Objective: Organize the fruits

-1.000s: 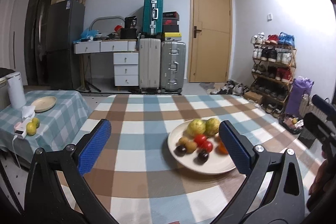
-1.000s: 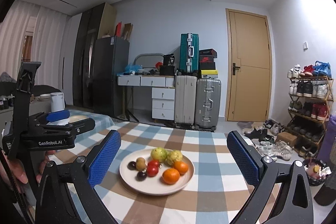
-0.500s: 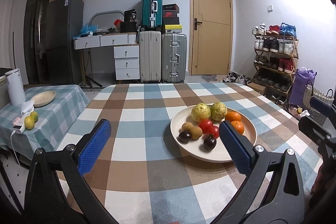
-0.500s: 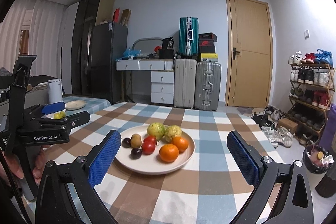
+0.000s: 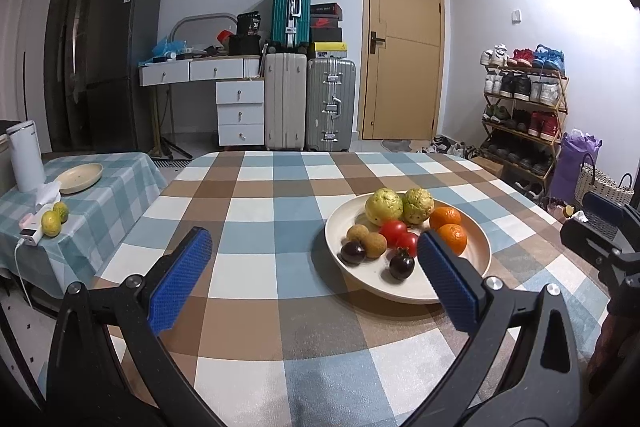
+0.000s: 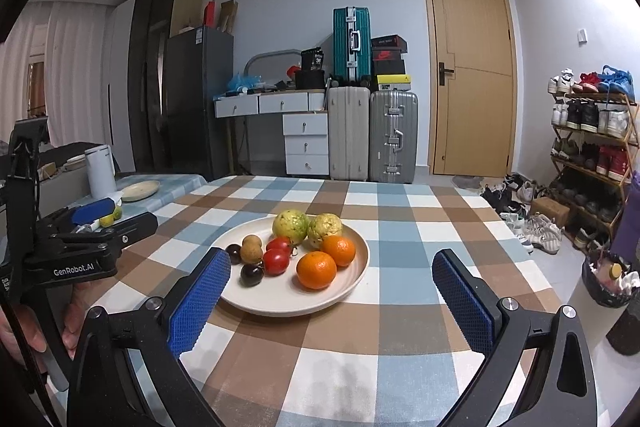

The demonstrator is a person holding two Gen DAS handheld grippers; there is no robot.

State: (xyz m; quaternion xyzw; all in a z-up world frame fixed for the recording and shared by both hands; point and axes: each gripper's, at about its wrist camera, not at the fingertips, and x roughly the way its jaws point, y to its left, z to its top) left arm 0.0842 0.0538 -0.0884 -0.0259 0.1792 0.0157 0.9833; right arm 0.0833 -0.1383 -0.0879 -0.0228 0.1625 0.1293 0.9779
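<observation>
Facing the plate [image 6: 352, 291] of fruit on the checked table [image 6: 400, 227]: right gripper [image 6: 332, 291] spread empty, dead ahead and seemingly nearer; left gripper [image 5: 314, 267] also spread empty, plate [image 5: 476, 255] off right.

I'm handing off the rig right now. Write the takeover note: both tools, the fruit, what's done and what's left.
Left tool: open, empty, hovering above the checked table, the plate right of its centreline.
Right tool: open, empty, pointed at the plate.
Plate holds two green guavas, two oranges, two tomatoes, two brown longan-like fruits and two dark plums.
Side table: an empty plate and two small yellow-green fruits.
Done: no fruit gripped.
Left: all the sorting; I can't tell the intended grouping.
</observation>
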